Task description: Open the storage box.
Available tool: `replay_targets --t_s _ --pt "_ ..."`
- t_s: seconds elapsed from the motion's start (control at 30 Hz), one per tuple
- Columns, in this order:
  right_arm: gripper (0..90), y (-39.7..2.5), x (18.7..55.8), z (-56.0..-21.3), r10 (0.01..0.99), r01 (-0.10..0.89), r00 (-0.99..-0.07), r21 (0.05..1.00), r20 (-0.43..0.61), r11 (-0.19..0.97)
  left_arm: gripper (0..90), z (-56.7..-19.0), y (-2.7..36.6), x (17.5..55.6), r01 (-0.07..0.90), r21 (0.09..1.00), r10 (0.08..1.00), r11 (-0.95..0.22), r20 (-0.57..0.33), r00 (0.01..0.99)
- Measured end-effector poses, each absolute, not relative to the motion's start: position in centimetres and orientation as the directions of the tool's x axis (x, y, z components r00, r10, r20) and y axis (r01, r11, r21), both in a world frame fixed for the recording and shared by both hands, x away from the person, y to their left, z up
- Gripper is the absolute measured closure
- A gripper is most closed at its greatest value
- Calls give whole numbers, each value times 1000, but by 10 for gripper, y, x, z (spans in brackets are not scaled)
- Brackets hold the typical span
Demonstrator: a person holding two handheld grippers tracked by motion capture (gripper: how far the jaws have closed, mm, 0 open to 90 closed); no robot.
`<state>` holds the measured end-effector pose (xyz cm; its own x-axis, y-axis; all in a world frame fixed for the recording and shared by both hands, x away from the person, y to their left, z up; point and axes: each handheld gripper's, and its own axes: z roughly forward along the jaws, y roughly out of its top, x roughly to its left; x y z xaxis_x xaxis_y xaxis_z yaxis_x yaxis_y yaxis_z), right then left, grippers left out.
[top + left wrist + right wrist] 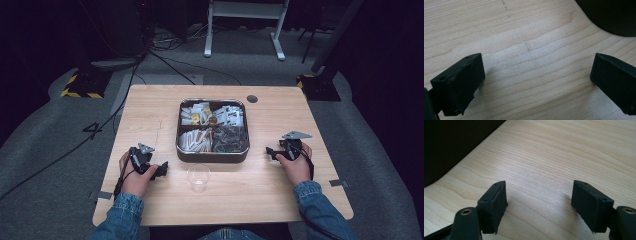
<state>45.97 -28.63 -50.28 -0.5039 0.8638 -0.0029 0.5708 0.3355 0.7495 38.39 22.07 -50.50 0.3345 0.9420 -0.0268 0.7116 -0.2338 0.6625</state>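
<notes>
A dark square tray (212, 154) with four compartments of sachets and packets sits mid-table. A clear plastic cup (198, 177) stands upright just in front of it. My left gripper (161, 170) rests on the table left of the cup, held by a hand, pointing right. In the left gripper view its jaws stand wide apart over bare wood, left gripper (537, 75) open, with the tray's dark corner (611, 15) ahead. My right gripper (270, 151) lies right of the tray, pointing left. The right gripper (539, 195) is open with nothing between its jaws.
The wooden table (150, 115) has bare surface left and right of the tray. A round cable hole (252, 98) lies near the far edge. Cables run across the grey floor, and a white stand (245, 20) is behind the table.
</notes>
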Motion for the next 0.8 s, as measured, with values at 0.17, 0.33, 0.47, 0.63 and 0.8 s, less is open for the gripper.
replay_targets --t_s 0.17,0.33,0.47,0.63,0.8 --pt "277 -286 459 -503 857 566 -516 750 -3 343 1 -505 221 384 707 664 938 -242 -28 347" --pt "278 -286 459 -503 854 565 -520 750 -1 344 0 -505 221 386 707 661 933 -254 -25 359" --pt "279 -287 458 -503 845 559 -534 750 -1 354 0 -505 221 387 704 662 932 -256 -26 363" --pt "279 -287 458 -503 845 559 -535 750 -1 354 0 -505 221 387 705 662 932 -256 -25 362" --pt "293 -287 456 -503 846 561 -533 750 3 350 0 -505 221 387 704 662 932 -256 -25 362"
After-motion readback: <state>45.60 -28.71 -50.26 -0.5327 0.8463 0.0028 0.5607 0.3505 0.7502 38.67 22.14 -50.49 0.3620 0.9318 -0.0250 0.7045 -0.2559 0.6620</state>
